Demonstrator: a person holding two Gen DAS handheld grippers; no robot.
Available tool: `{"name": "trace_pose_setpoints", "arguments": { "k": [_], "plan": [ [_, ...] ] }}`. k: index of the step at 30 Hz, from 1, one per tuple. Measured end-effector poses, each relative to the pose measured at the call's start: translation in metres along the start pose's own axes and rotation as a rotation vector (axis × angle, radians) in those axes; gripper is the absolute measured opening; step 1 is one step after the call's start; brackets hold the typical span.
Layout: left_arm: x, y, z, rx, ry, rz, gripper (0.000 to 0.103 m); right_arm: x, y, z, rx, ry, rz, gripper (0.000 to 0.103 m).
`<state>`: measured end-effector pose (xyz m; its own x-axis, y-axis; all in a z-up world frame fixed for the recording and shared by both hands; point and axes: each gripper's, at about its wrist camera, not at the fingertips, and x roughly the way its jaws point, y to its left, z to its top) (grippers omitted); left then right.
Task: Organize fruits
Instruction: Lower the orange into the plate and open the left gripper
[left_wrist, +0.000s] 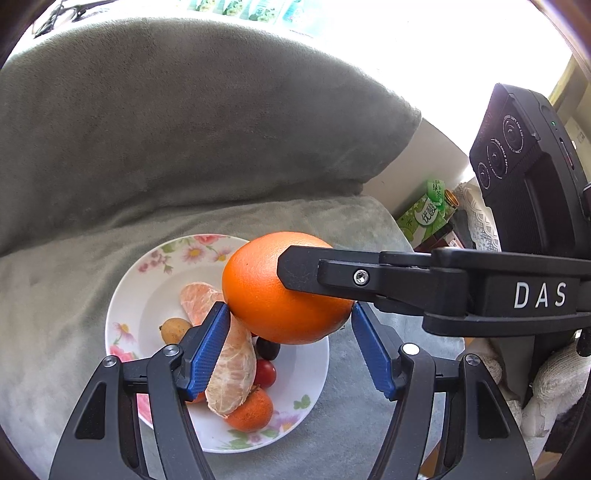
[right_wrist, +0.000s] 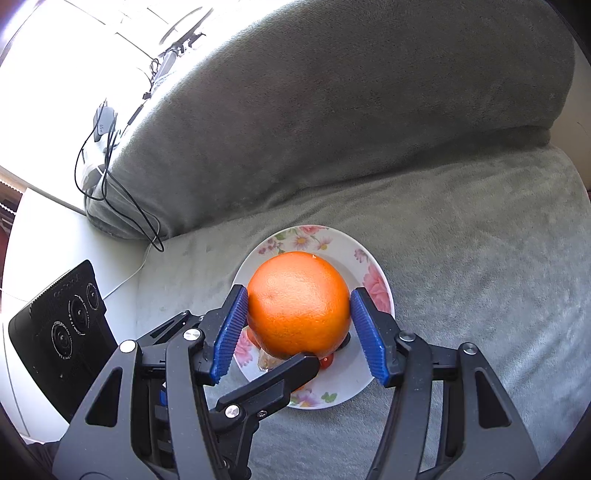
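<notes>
A big orange hangs above a white flowered plate on a grey sofa seat. My right gripper is shut on the orange, with blue pads on both its sides; it enters the left wrist view from the right. My left gripper is open just below the orange, pads spread either side, and shows in the right wrist view under the fruit. On the plate lie peeled citrus segments, a small mandarin, a cherry tomato, a dark grape and a small yellow fruit.
The grey sofa backrest rises behind the plate. Green drink cartons and a jar stand beyond the seat's right end. Black cables and a charger hang over the sofa's left end, above a white surface.
</notes>
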<state>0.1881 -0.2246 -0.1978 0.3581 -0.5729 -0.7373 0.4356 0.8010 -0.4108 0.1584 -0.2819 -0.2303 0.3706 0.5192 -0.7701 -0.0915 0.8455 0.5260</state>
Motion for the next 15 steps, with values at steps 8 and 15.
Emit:
{"name": "trace_pose_setpoints", "arguments": {
  "k": [8, 15],
  "plan": [
    [-0.001, -0.004, -0.004, 0.001, 0.019, 0.021, 0.068, 0.002, -0.004, -0.007, 0.025, 0.011, 0.011, 0.061],
    [-0.003, -0.009, -0.009, 0.010, 0.033, 0.016, 0.068, -0.002, -0.013, -0.014, 0.052, 0.008, 0.004, 0.061]
  ]
}}
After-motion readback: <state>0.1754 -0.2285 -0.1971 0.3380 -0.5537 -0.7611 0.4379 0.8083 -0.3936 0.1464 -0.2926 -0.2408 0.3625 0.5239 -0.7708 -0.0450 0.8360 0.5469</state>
